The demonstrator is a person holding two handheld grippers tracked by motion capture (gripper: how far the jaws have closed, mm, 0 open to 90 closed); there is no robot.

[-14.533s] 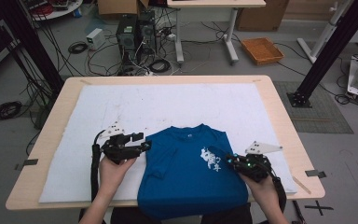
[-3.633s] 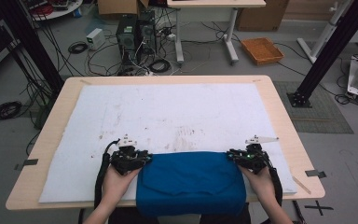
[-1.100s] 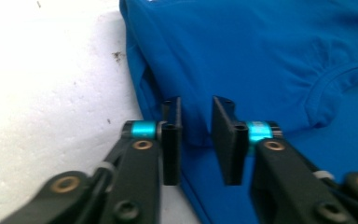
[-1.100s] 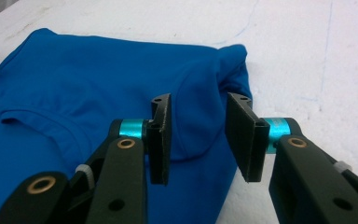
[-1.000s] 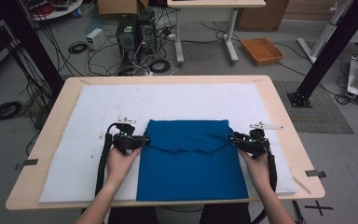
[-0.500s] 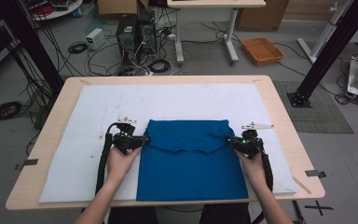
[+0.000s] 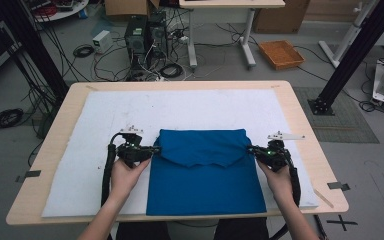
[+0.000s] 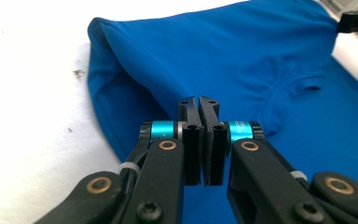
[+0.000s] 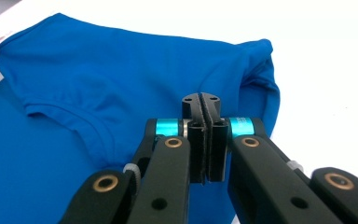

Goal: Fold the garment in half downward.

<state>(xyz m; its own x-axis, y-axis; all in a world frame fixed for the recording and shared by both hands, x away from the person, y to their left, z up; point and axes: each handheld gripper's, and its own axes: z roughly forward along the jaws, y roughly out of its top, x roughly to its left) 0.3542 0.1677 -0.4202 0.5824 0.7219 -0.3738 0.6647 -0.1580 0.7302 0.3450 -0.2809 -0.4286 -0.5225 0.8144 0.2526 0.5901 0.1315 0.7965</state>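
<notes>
High view: both jaws clamped together at the blue shirt's side edges — the fold could be dragged askew if pulled unevenly

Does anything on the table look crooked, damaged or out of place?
Nothing stands out. The blue cotton T-shirt lies squarely on the white felt mat, its top part folded down evenly. Small dark specks mark the mat beside it.
</notes>
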